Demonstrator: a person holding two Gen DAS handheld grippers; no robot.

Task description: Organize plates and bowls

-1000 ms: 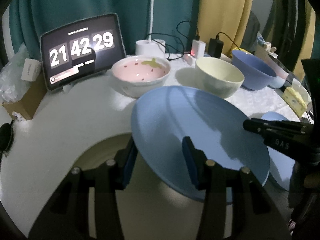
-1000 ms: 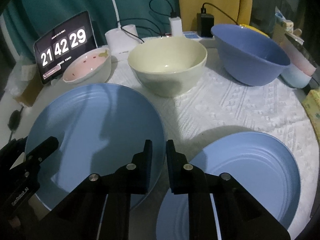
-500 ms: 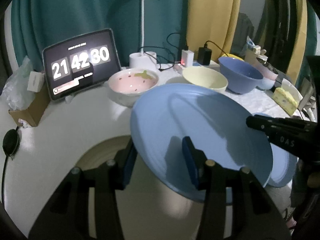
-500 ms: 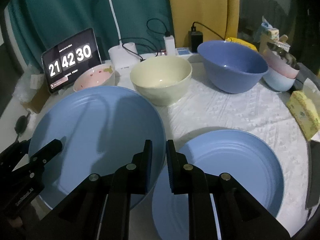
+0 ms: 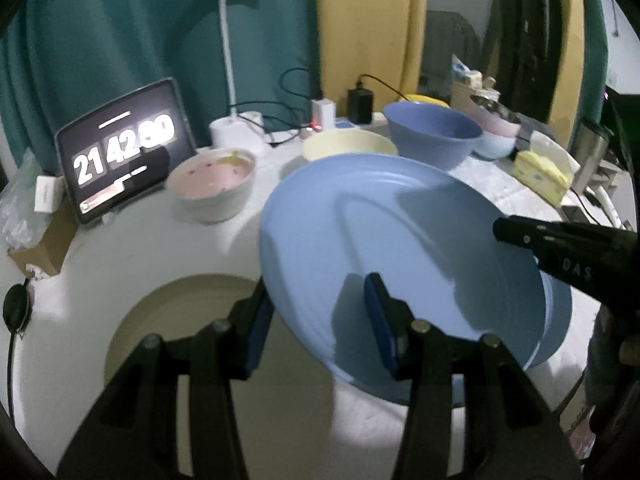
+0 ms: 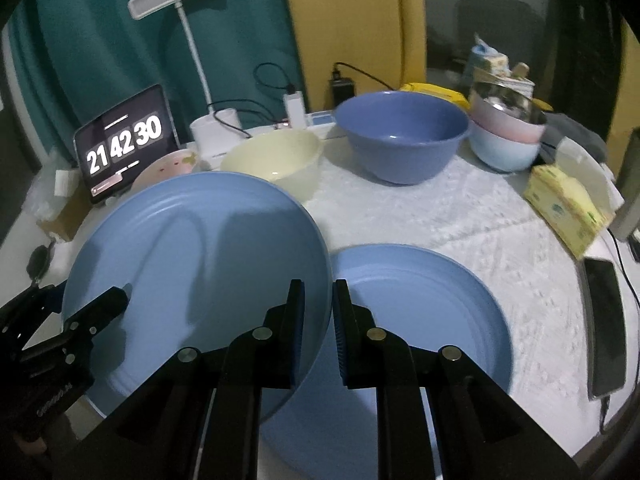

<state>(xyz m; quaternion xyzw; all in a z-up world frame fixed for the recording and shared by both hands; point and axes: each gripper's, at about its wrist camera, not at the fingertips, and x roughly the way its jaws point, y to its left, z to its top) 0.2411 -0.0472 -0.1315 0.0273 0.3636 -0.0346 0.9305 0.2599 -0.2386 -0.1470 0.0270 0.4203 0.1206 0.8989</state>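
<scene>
Both tongs grip one round, pale-blue, shallow plastic plate point(image 6: 200, 264) by opposite edges; the left tongs point(image 5: 320, 320) are clamped over its near-left rim at the lower centre of the left view, and the right tongs point(image 6: 318, 320) pinch its right rim at the lower centre of the right view; the plate is raised off the white tabletop point(image 6: 460, 208) and tilted. The relation that counts: a second matching blue plate point(image 6: 432, 312) lies flat on the tabletop just right of and below the held one, the held rim overlapping its left edge in the right view; so the stacking move probably runs rightward and down, led by the right tongs, which are nearer. Cream bowl point(image 6: 276, 160) and dark-blue bowl point(image 6: 404, 136) stand behind.
</scene>
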